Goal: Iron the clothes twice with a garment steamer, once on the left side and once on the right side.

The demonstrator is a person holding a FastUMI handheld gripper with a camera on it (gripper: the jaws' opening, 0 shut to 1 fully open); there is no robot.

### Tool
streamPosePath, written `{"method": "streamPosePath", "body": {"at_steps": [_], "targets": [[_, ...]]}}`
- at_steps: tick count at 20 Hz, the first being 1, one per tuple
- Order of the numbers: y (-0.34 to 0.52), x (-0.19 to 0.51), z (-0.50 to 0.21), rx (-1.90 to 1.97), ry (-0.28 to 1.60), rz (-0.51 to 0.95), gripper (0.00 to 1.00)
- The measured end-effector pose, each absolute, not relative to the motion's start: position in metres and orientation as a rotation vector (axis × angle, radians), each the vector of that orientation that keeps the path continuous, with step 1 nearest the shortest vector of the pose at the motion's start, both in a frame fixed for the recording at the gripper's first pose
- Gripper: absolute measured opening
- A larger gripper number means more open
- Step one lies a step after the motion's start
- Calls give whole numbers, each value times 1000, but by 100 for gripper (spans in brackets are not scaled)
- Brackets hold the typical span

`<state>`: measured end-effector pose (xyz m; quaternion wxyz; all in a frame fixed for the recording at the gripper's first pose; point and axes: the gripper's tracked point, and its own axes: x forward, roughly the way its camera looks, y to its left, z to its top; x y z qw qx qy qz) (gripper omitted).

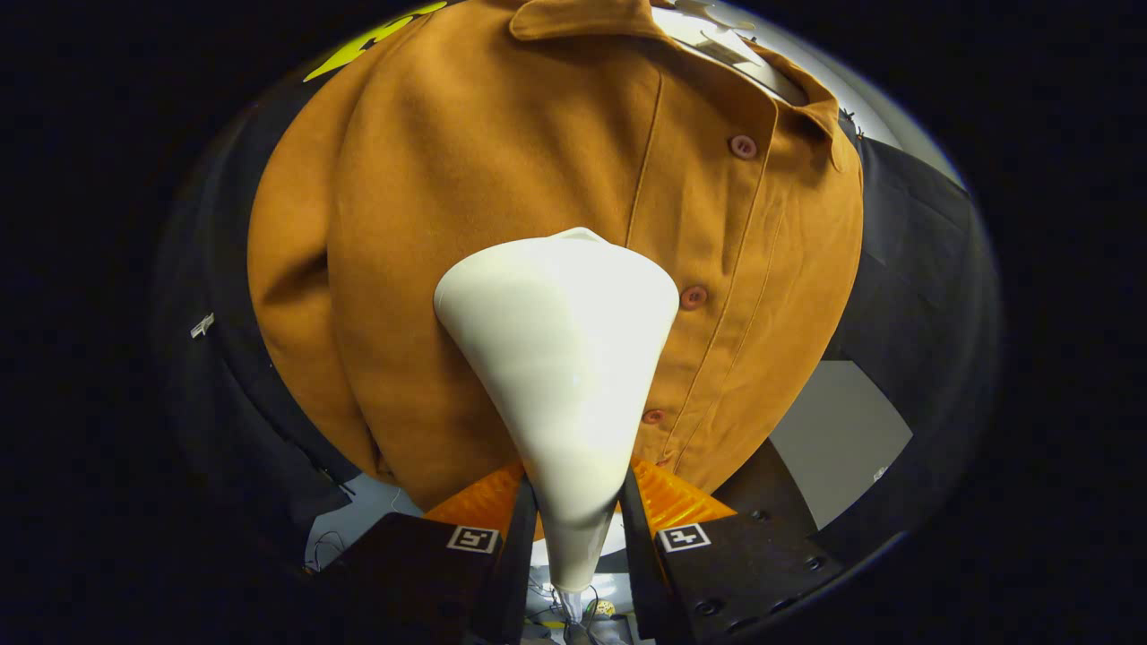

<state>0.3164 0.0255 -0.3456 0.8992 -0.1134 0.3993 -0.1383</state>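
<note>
A small pale tag (202, 325) is sitting on the black cloth wall (215, 376) well to the left of the garment. Next to it, the brown shirt (502, 197) is hanging in front of the wall, its left sleeve (291, 269) drooping beside the body with a fold at the elbow. The collar (582, 16) is lying open at the top, with a pale hanger (726, 36) showing inside the neck. A row of round buttons (743, 147) is running down the placket, right of the middle.

The white garment steamer (560, 358) is standing in the way of the shirt's lower centre, its broad cone-shaped head facing the cloth just left of the placket; whether it is touching the fabric cannot be told. Its narrow neck is tapering back toward the camera.

The gripper (578, 524) is clamping on that neck, both fingers (511, 537) pressing against it from either side, with only the neck's width between them. A hose (573, 605) is dropping away below the fingers.

To the right of the shirt, more black cloth is hanging, and a pale grey panel (833, 439) is showing beneath it. A light floor with some wires (327, 542) is lying under the shirt's hem.
</note>
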Motion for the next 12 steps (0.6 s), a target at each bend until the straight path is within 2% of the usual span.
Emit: {"method": "streamPosePath", "body": {"at_steps": [12], "targets": [[17,292,-401,-213,991,-264,50]]}}
